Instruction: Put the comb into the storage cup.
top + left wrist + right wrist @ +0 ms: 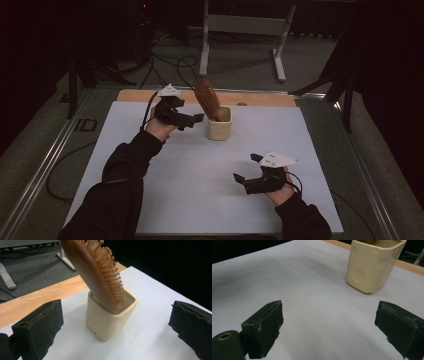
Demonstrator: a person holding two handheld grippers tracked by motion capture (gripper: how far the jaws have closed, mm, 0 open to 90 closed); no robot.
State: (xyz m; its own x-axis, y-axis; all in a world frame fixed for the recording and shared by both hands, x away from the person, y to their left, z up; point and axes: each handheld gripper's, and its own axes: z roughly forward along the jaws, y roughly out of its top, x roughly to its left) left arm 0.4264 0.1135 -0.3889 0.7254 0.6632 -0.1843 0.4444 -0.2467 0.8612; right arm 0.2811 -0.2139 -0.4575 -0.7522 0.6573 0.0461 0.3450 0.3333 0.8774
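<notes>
We've got the hairbrush (pixel 206 99) leaning in the cup (pixel 220 129) at the table's far side. Left gripper (pixel 192 121) wide open beside it, right gripper (pixel 246 167) wide open too, w/ nothing held. Imo square up on the cup before closing.

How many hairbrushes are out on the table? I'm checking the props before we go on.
1. The wooden hairbrush stands tilted, handle down, in the cream cup near the table's far edge, just right of the left hand-held gripper. The cup's inside is partly hidden.
</notes>
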